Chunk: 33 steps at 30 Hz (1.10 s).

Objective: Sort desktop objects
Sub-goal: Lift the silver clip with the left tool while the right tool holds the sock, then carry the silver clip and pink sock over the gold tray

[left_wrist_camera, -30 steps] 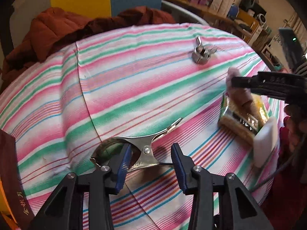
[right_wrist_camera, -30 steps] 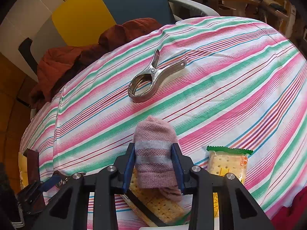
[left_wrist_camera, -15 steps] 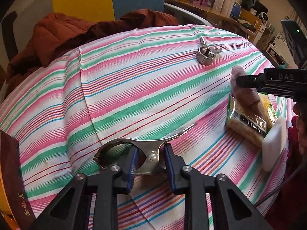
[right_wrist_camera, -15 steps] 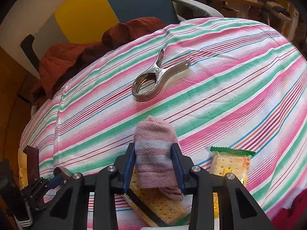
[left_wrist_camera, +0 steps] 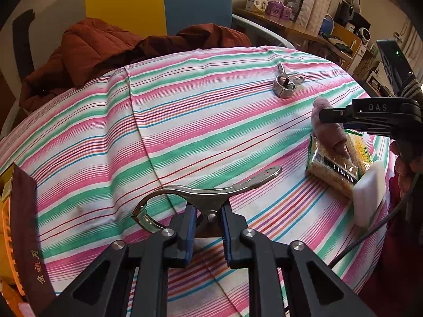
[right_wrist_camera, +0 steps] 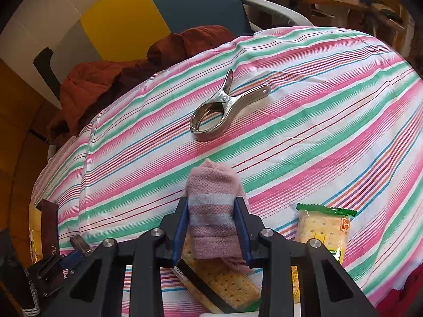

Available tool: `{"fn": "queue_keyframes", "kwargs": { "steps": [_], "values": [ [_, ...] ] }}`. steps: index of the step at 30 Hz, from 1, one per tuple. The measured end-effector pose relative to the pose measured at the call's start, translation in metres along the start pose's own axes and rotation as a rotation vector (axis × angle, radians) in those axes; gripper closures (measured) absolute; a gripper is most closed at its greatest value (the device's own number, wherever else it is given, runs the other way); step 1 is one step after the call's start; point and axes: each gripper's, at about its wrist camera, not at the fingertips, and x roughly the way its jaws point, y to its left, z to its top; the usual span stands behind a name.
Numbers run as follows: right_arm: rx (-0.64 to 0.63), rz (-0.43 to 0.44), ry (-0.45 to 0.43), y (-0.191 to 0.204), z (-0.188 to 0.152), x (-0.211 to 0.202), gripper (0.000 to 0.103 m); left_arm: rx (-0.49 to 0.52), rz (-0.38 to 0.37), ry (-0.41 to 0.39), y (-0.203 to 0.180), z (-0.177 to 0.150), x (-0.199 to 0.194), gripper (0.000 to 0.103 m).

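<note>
My left gripper [left_wrist_camera: 207, 218] is shut on a silver metal spring clamp [left_wrist_camera: 211, 194] at its pivot, and the clamp stands on edge just above the striped tablecloth [left_wrist_camera: 211, 121]. A second spring clamp [left_wrist_camera: 284, 85] lies farther back; in the right wrist view that second clamp [right_wrist_camera: 224, 111] lies flat ahead. My right gripper [right_wrist_camera: 211, 212] grips a rolled pink sock [right_wrist_camera: 212, 198], with its jaws closing and both pads pressed on it. From the left wrist view the right gripper [left_wrist_camera: 341, 116] hangs with the pink sock [left_wrist_camera: 327, 132] over a cracker packet [left_wrist_camera: 335, 163].
A white block [left_wrist_camera: 368, 192] lies by the cracker packet at the table's right edge. Another cracker packet [right_wrist_camera: 323, 229] sits right of the sock. A dark brown box [left_wrist_camera: 23, 224] stands at the left edge. A rust jacket [left_wrist_camera: 105, 47] is draped behind the table.
My left gripper's jaws closed on the near clamp, which turned up on edge and rose a little off the cloth. The right gripper kept its place with the sock.
</note>
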Motion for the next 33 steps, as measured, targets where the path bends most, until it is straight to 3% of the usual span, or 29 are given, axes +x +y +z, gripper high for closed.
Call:
{"fn": "queue_keyframes", "kwargs": {
  "steps": [8,16,23,27,33],
  "values": [
    [-0.011,0.033,-0.02,0.003,0.0,-0.005,0.072,-0.055,-0.025,-0.036,0.019,-0.014,-0.022,0.087],
    [-0.048,0.042,-0.031,0.012,-0.002,-0.007,0.072,-0.133,-0.064,-0.113,0.051,-0.038,-0.072,0.087],
    [-0.146,0.077,-0.153,0.034,-0.004,-0.035,0.072,-0.206,-0.046,-0.165,0.092,-0.067,-0.11,0.087],
    [-0.179,0.165,-0.101,0.073,-0.021,-0.041,0.072,-0.246,-0.007,-0.193,0.123,-0.083,-0.13,0.087],
    [-0.201,0.455,0.055,0.169,-0.07,-0.031,0.072,-0.32,0.018,-0.2,0.165,-0.109,-0.14,0.087]
  ]
}}
